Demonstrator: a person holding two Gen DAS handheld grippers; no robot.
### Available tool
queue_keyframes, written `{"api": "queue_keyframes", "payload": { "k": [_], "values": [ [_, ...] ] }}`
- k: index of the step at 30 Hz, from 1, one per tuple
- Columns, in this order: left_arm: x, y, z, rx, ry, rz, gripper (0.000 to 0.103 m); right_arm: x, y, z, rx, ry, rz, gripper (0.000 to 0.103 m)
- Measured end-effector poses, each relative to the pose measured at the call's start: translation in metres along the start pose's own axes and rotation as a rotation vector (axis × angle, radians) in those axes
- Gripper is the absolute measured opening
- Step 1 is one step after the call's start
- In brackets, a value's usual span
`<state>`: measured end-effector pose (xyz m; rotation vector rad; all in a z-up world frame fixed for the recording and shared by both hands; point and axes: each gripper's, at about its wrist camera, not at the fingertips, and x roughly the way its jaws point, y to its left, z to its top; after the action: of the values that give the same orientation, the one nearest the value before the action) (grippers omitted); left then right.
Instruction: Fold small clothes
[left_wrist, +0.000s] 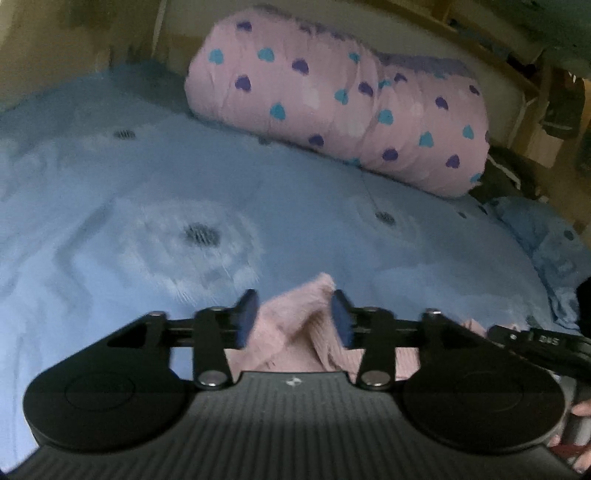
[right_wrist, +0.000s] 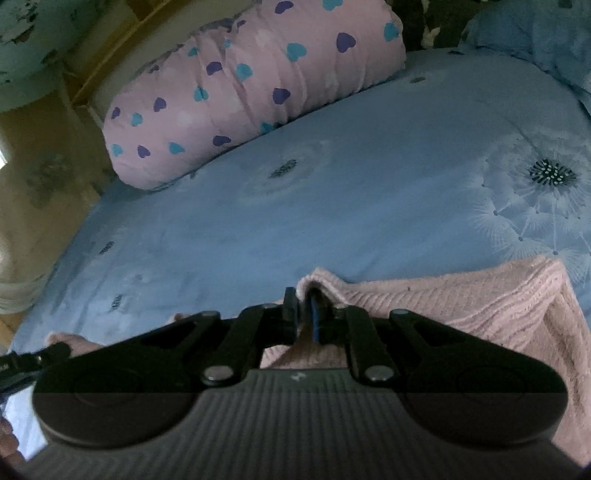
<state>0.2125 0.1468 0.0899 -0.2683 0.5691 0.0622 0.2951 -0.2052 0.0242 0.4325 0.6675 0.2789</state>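
A small pink knitted garment (right_wrist: 461, 306) lies on the blue bedspread (right_wrist: 332, 192). My right gripper (right_wrist: 304, 308) is shut on a raised fold of its edge; the rest of the garment spreads flat to the right. In the left wrist view my left gripper (left_wrist: 293, 319) is open, its blue pads either side of a lifted corner of the same pink garment (left_wrist: 295, 332) without clamping it. The right gripper's tip (left_wrist: 532, 338) shows at the right edge of the left view.
A rolled pink duvet with blue and purple hearts (left_wrist: 332, 96) lies along the far side of the bed, and also shows in the right view (right_wrist: 243, 92). A blue pillow (right_wrist: 535, 40) sits at the far right. Wooden furniture (left_wrist: 517, 44) stands behind.
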Motion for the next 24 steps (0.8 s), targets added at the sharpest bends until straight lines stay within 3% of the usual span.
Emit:
{"api": "queue_keyframes", "payload": {
  "k": [1,3,5,10,13,15,20,24],
  "values": [
    [-0.003,-0.001,0.001,0.006,-0.011,0.004,0.059,-0.002,0.0,0.0,-0.006,-0.005,0.004,0.017],
    [-0.006,-0.003,0.003,0.027,-0.014,-0.002,0.059,-0.011,0.0,-0.001,-0.022,-0.026,0.016,0.044],
    [-0.007,-0.004,0.002,0.048,-0.002,-0.008,0.059,-0.02,0.003,-0.002,-0.051,-0.053,0.037,0.054],
    [0.004,-0.009,-0.009,0.103,0.093,-0.018,0.053,-0.039,0.011,-0.003,-0.173,-0.056,0.031,0.054],
    [0.017,-0.011,-0.02,0.124,0.157,-0.036,0.052,-0.044,0.01,-0.005,-0.207,-0.017,0.051,0.054],
    [0.026,-0.01,-0.026,0.118,0.189,-0.007,0.052,-0.044,0.011,-0.008,-0.24,0.012,0.053,0.054],
    [0.035,0.003,-0.029,0.099,0.195,0.088,0.052,-0.034,0.013,-0.015,-0.348,0.09,0.012,0.053],
    [0.038,0.009,-0.027,0.066,0.205,0.098,0.052,-0.009,0.011,-0.012,-0.392,0.14,-0.059,0.053]
  ]
}}
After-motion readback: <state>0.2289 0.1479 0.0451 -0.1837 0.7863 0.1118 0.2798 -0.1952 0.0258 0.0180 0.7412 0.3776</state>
